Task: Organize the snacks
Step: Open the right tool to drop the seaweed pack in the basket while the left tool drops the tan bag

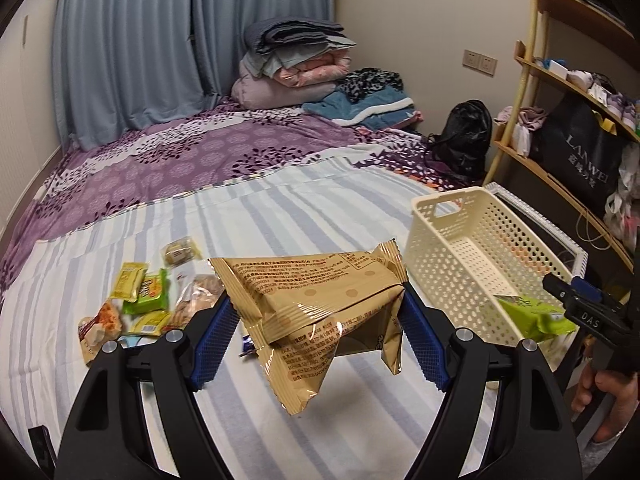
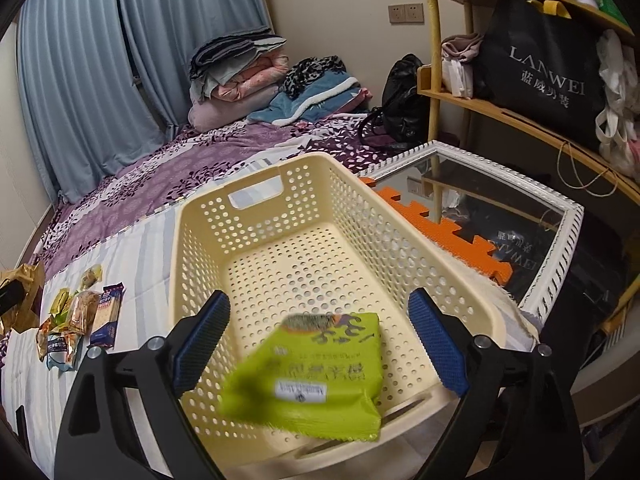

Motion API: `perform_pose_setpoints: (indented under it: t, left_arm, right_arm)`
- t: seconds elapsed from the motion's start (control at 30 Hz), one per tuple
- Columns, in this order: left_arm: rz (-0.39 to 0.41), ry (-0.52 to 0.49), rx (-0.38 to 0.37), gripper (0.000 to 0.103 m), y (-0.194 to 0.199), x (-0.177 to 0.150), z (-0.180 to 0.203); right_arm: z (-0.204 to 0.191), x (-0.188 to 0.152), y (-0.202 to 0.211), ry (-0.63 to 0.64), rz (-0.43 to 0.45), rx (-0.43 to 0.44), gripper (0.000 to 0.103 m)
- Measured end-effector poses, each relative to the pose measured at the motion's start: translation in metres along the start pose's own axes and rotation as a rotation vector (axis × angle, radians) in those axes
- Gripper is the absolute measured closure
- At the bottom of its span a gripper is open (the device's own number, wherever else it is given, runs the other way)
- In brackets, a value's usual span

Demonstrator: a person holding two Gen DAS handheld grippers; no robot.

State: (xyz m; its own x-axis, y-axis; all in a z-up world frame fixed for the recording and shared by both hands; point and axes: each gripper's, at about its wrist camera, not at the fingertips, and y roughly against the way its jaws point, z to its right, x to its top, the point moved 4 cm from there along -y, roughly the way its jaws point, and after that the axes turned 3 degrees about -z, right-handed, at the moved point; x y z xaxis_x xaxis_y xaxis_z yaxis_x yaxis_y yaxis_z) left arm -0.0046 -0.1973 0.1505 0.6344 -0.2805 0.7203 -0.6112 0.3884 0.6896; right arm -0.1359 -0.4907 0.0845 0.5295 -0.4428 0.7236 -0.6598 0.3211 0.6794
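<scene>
1. Two grippers are at work over a striped bedsheet (image 1: 320, 208), each dealing with one snack.
2. The left gripper (image 1: 316, 320) pinches a tan snack packet (image 1: 316, 304) across its middle, both blue pads pressed into its sides. The packet hangs clear of the sheet, ends drooping; judged, the mid-body hold keeps the soft bag from slipping in carriage.
3. The right gripper (image 2: 320, 340) stands spread above the near end of the cream basket (image 2: 256, 208), pads clear of everything. A green snack packet (image 2: 308, 376) sits blurred between and below them, apparently just let go and dropping into the basket.
4. The basket sits at the bed's right edge, beside a white-framed mirror (image 2: 560, 264), within reach of both hands; it holds no other snack.
5. The remaining snacks (image 1: 140, 300) lie clustered on the sheet to the left, well apart from the basket.
6. Judged progress: early; the tan packet is next for the basket.
</scene>
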Motion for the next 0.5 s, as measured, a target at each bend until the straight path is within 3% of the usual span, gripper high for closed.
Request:
perform_pose_setpoints:
  t: [0.23, 0.5]
  left_arm:
    - [0.005, -0.091, -0.082, 0.024, -0.007, 0.012, 0.049]
    - [-0.029, -0.217, -0.219, 0.024, -0.026, 0.013, 0.131]
  right_arm:
    - [0.012, 0.004, 0.011, 0.004, 0.035, -0.037, 0.013]
    - [0.039, 0.008, 0.025, -0.025, 0.065, -0.099, 0.013]
